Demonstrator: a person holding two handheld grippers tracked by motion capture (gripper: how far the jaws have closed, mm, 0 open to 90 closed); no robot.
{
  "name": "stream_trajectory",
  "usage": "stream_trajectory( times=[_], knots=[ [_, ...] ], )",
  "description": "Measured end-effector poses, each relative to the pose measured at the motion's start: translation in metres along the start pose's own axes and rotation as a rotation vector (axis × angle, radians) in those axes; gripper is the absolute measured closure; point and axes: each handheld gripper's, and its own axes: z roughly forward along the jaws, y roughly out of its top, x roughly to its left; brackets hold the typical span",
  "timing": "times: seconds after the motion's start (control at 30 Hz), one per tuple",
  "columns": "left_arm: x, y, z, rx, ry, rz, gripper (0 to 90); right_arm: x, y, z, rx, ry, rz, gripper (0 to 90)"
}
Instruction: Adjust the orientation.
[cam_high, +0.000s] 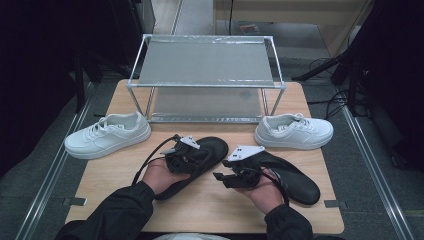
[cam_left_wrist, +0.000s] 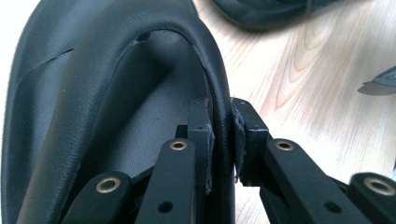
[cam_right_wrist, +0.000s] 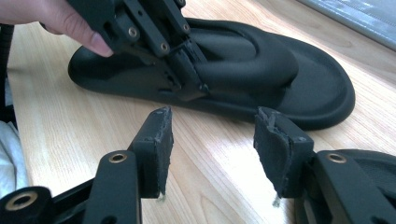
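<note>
1. The left gripper is closed on the side wall of the black soft-leather slip-on shoe, which lies at the near middle of the light wooden table.
2. The wall is judged thin and pliable, the shoe light; a hold low on the wall is advised, since sagging is likely.
3. The right gripper is held wide and empty above its own black slip-on shoe.
4. Farther off, two white sneakers and a metal shoe rack are seen.

- A black slip-on shoe lies sole down on my left of the wooden table, toe pointing away and to the right; its smooth upper edge sits between my gripper pads.
- Its matching black shoe lies flat to its right, just beside it.
</note>
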Motion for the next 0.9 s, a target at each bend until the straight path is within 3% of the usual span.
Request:
stream_trajectory(
  times=[0.2, 0.37, 0.47, 0.6, 0.8, 0.83, 0.9],
  knots=[
    [0.003, -0.001, 0.000, 0.002, -0.008, 0.000, 73.8, 0.000, 0.000, 0.003, -0.002, -0.003, 0.004, 48.5],
    [0.008, -0.003, -0.008, 0.005, -0.009, -0.012, 62.8, -0.001, 0.000, 0.006, 0.004, -0.013, 0.013, 48.6],
    [0.007, -0.005, -0.019, -0.014, -0.015, -0.022, 59.9, 0.000, 0.001, 0.007, 0.005, -0.014, 0.014, 48.5],
    [0.007, -0.011, -0.043, -0.053, -0.002, 0.005, 56.6, 0.003, 0.001, 0.012, 0.006, -0.009, 0.006, 48.6],
    [0.016, -0.017, -0.062, -0.101, -0.008, -0.020, 57.4, 0.008, 0.003, 0.016, -0.006, -0.013, 0.001, 49.4],
    [0.020, -0.018, -0.064, -0.099, -0.027, -0.033, 67.4, 0.010, 0.003, 0.018, -0.006, -0.009, -0.002, 50.3],
    [0.027, -0.022, -0.071, -0.100, -0.015, -0.049, 73.6, 0.011, 0.003, 0.022, -0.006, -0.007, -0.009, 51.1]
  ],
)
